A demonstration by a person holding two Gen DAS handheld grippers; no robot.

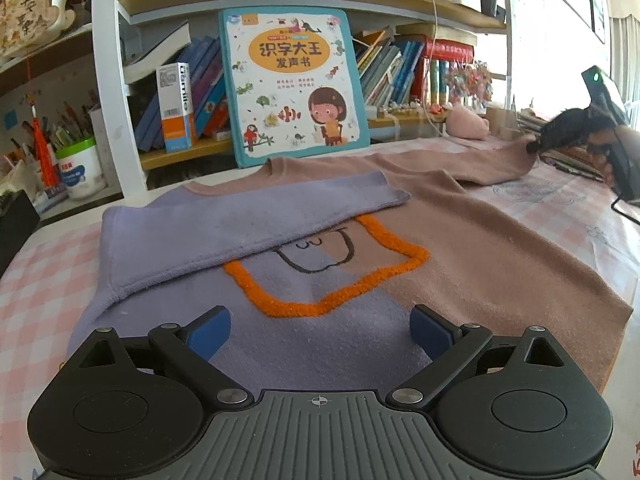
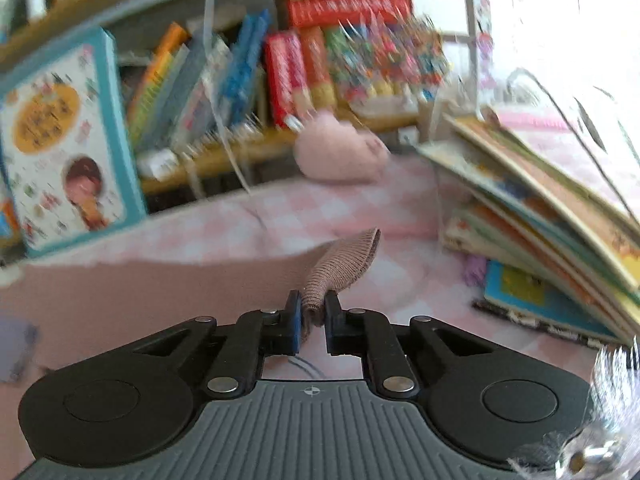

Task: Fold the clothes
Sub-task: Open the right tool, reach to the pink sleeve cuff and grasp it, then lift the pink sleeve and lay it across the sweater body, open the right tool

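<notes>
A sweater [image 1: 460, 240], half purple and half dusty pink with an orange fuzzy square on its chest, lies flat on the table. Its purple sleeve [image 1: 248, 216] is folded across the chest. My left gripper [image 1: 320, 330] hovers open over the purple hem with nothing between its blue pads. The pink sleeve [image 1: 496, 162] stretches out to the right, where my right gripper [image 1: 534, 147] pinches its end. In the right wrist view my right gripper [image 2: 313, 310] is shut on the ribbed pink cuff [image 2: 344, 268], which sticks up past the pads.
A large children's book [image 1: 294, 84] leans on the bookshelf behind the sweater. A pink plush [image 2: 340, 152] lies at the back of the checked tablecloth [image 2: 304, 208]. A sloping stack of picture books [image 2: 552, 216] stands close on the right. A white pen tub [image 1: 80, 168] sits far left.
</notes>
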